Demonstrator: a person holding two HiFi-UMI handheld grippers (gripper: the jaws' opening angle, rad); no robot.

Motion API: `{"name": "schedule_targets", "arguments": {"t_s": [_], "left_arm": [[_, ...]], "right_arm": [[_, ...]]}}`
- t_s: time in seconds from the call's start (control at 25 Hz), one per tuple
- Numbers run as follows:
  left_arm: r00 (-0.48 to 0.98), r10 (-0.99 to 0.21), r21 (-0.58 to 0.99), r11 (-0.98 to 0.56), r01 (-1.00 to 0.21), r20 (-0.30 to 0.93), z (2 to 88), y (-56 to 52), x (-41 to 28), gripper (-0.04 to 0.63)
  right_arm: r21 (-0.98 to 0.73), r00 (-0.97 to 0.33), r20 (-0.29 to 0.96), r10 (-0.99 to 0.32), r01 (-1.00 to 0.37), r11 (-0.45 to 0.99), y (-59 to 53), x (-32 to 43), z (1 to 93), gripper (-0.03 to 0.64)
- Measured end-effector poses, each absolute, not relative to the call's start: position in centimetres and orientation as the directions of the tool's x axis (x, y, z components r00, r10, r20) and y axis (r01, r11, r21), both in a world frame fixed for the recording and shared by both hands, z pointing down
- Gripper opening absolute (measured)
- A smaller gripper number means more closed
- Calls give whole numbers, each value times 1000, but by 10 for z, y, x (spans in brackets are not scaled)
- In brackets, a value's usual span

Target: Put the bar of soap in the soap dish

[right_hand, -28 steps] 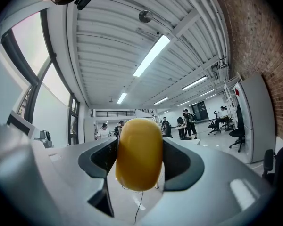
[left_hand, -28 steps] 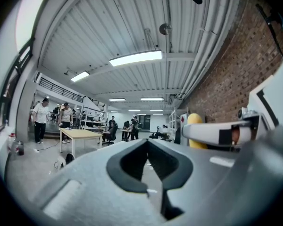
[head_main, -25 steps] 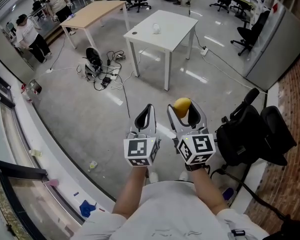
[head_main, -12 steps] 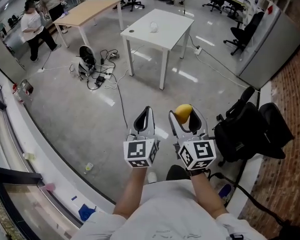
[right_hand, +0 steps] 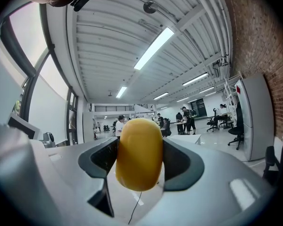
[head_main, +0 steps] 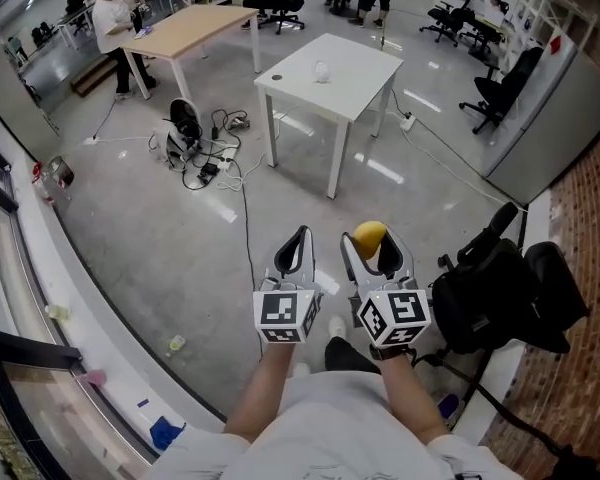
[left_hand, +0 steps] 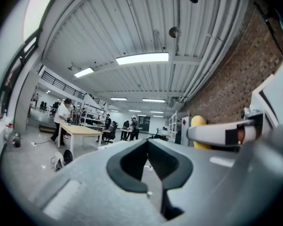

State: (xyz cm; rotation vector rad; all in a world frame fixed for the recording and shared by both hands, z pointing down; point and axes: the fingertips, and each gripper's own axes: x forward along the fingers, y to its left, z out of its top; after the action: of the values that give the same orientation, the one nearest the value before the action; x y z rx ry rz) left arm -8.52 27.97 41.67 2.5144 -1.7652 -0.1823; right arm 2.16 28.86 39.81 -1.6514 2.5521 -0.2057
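Between the jaws of the right tool (right_hand: 140, 160) a bar of soap (right_hand: 140, 149) is gripped, pressed on both sides by the dark pads. The soap is seen as a smooth, rounded oval of a plain yellow-orange colour, with blunt ends, a faint sheen, and no marking that can be made out. It is held upright, and its upper end stands out beyond the jaw tips. The left tool (head_main: 298, 240) is held just beside the right one, its jaws brought together with nothing between them. Both tools are held out in front of the person, above the grey floor (head_main: 180, 228). A white tabletop (head_main: 355, 68) is seen well apart from them, farther across the room, and a small white object (head_main: 322, 71) lies on it; what it is cannot be told.
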Motion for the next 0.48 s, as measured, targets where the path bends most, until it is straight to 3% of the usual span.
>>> {"name": "schedule_targets", "arguments": {"t_s": [0.48], "left_arm": [[283,-950,57,-292,-955,-129,385,179,-61,2]], "right_arm": [[-145,-497,-91,-863,-851,505,182,31,371,293]]}}
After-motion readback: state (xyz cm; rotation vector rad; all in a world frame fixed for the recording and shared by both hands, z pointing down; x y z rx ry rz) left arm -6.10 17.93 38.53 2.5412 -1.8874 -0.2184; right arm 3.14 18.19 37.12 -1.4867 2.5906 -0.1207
